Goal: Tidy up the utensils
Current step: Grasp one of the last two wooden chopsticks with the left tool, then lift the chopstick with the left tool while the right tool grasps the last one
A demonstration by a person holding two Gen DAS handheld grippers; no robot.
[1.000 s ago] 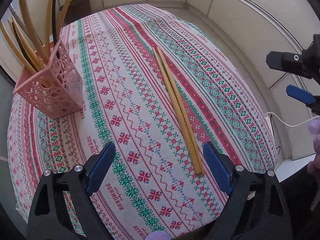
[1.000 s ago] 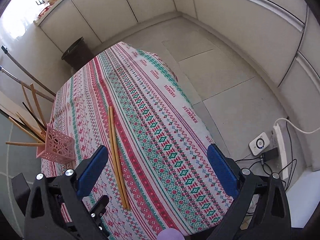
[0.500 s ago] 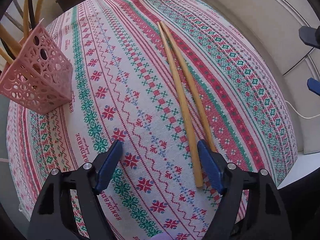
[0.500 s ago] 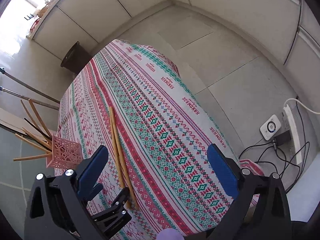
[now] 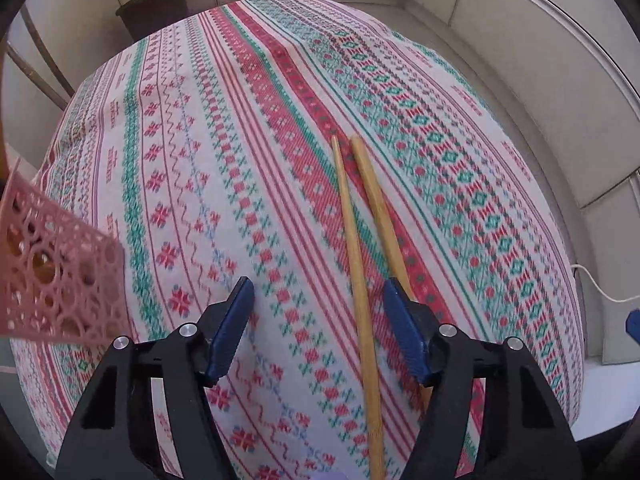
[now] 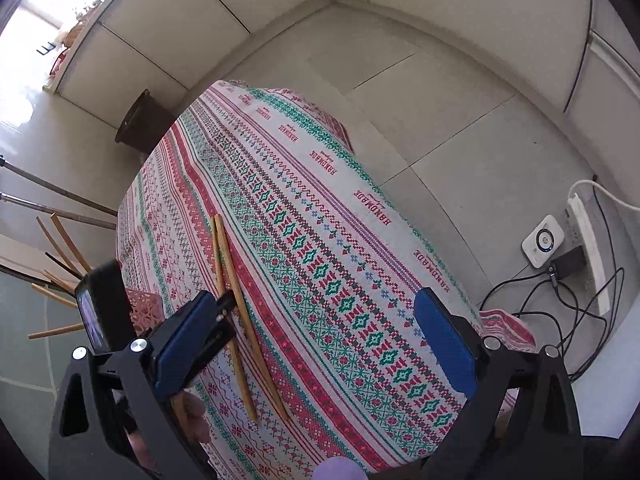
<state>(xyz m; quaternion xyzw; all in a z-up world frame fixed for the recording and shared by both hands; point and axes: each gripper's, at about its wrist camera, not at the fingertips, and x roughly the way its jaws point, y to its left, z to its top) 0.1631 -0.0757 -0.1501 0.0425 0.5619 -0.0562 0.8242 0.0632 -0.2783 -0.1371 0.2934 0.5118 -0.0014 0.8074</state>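
Observation:
Two long wooden chopsticks (image 5: 357, 248) lie side by side on the patterned tablecloth (image 5: 240, 128). My left gripper (image 5: 320, 304) is open and low over the cloth. One chopstick lies between its fingers and the other runs under the right finger (image 5: 402, 336). The chopsticks also show in the right wrist view (image 6: 236, 308), with the left gripper (image 6: 218, 320) at their middle. My right gripper (image 6: 316, 332) is open and empty, high above the table's right side. A pink perforated utensil holder (image 5: 52, 276) stands at the left, with several sticks (image 6: 60, 248) in it.
The cloth-covered table (image 6: 360, 208) drops off to tiled floor on the right. A power strip (image 6: 588, 248), cables and a small white device (image 6: 542, 242) lie on the floor. A dark bin (image 6: 140, 124) stands beyond the far table end.
My left gripper has moved forward and down along the chopsticks, so one now lies between its fingers. The holder has slid to the left edge of its view. The right gripper has risen a little.

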